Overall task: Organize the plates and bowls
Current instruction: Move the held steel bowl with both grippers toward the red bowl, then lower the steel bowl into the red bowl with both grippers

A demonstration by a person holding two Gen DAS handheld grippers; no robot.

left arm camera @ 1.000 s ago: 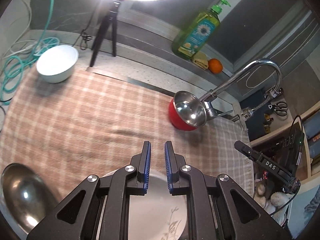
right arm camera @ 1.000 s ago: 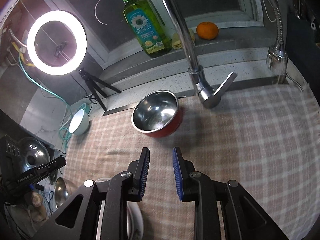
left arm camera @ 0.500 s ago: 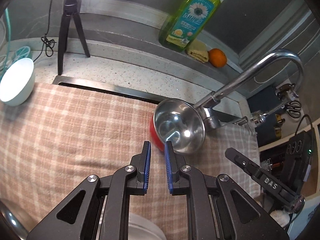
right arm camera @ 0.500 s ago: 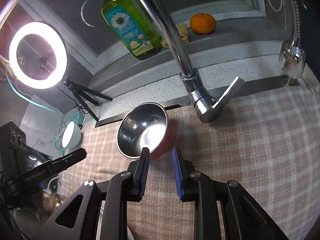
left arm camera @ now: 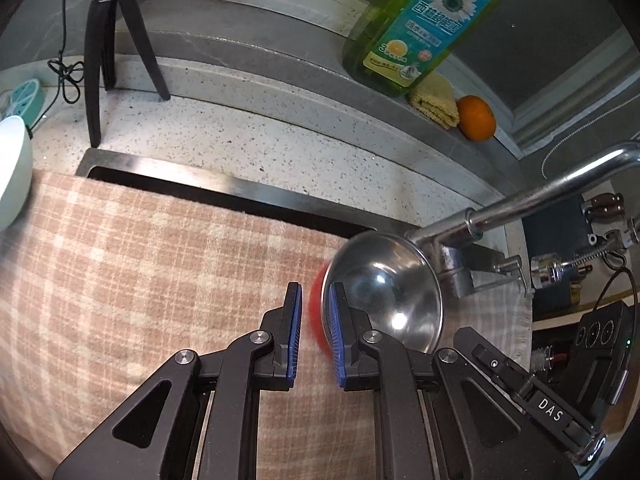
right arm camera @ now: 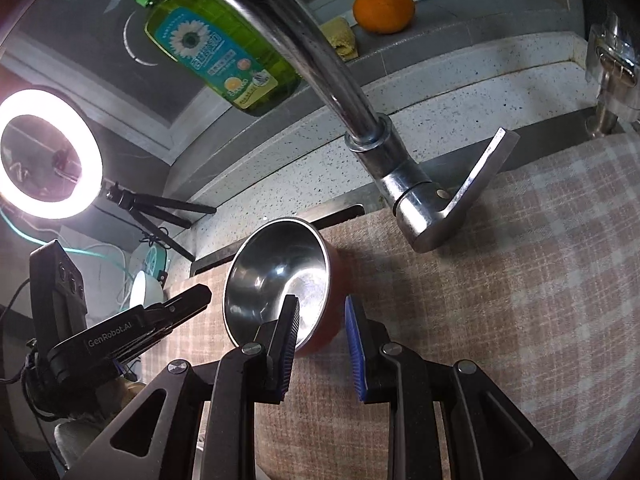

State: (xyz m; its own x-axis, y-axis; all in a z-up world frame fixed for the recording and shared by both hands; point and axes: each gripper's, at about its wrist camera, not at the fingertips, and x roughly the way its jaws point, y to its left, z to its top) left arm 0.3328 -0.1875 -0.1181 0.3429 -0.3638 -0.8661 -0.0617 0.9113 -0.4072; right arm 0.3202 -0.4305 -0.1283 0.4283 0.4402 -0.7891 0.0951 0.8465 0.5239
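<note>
The left gripper pointed steeply down at the cloth with its blue-padded jaws set a narrow gap apart and nothing pressed between them. Its right-hand pad stood at the rim of the steel bowl with a red outside, and the red wall showed through the gap; whether a pad touched the bowl could not be told. The right gripper also had its jaws parted around empty air, a little wider. One finger overlapped the bowl's near rim in that view and the other stood just beside its red wall, contact again unclear.

The bowl sat tilted on a pink-and-cream checked cloth laid over the sink, just in front of the base of the chrome tap. At the far left edge of the cloth a white bowl rested, well apart from the steel one.

Behind the cloth ran a speckled stone counter. On the ledge above stood a green bottle of dish soap, a folded yellow cloth and an orange. A lit ring lamp on a black tripod stood on the counter to the left.
</note>
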